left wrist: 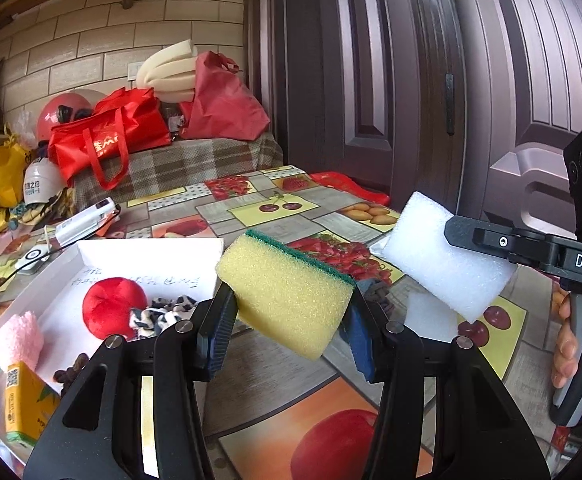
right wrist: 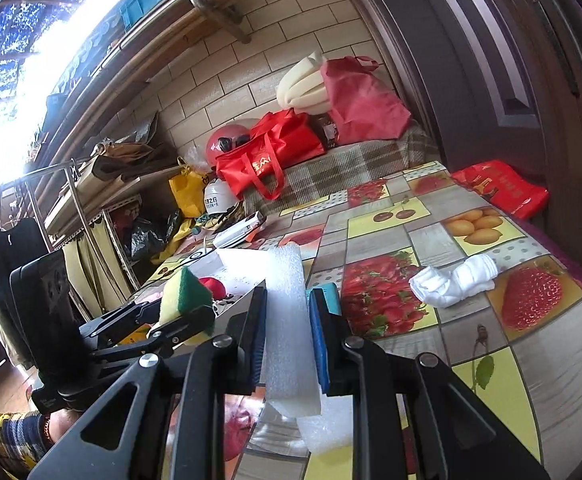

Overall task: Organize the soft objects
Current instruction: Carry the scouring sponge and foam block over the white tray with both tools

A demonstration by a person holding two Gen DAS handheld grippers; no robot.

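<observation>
My left gripper (left wrist: pixel 289 312) is shut on a yellow sponge with a green scouring side (left wrist: pixel 287 300), held above the table; the sponge (right wrist: pixel 185 296) shows again in the right wrist view. My right gripper (right wrist: pixel 287 312) is shut on a white foam sheet (right wrist: pixel 287 320), which stands on edge between the pads. The foam sheet (left wrist: pixel 447 256) hangs to the right of the sponge in the left wrist view. A white box (left wrist: pixel 63 276) at the left holds a red plush ball (left wrist: pixel 111 306), a black-and-white cloth (left wrist: pixel 163 316) and a pink fluffy item (left wrist: pixel 19 340).
The table wears a fruit-print oilcloth (left wrist: pixel 283 208). White socks (right wrist: pixel 455 284) lie on it at the right. A second white foam piece (left wrist: pixel 431 316) lies flat under the held sheet. A yellow carton (left wrist: pixel 27 404) stands at the box's near corner. Red bags (left wrist: pixel 111 132) crowd a couch behind.
</observation>
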